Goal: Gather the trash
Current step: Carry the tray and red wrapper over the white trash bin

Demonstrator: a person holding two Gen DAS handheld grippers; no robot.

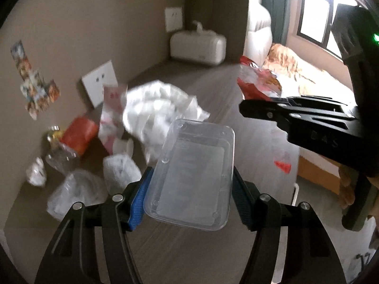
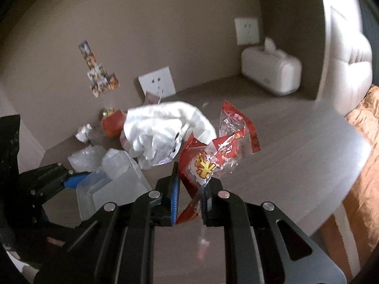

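Observation:
A clear plastic box (image 1: 194, 177) is clamped between the blue pads of my left gripper (image 1: 189, 196), lifted off the grey table (image 1: 213, 90). From the right wrist view the same clear plastic box (image 2: 111, 189) shows at lower left, held by the left gripper (image 2: 78, 179). My right gripper (image 2: 189, 198) is shut on a red and clear snack wrapper (image 2: 218, 151) that sticks up from its jaws. In the left wrist view the right gripper (image 1: 258, 108) reaches in from the right with the snack wrapper (image 1: 255, 80) above it.
A crumpled white bag (image 1: 158, 108) lies mid-table, with a red-labelled bottle (image 1: 75, 137), clear wrappers (image 1: 73, 189) and small scraps near the wall. A white tissue box (image 1: 197, 49) stands in the far corner. The table edge (image 2: 331, 213) drops off beside a bed (image 1: 308, 78).

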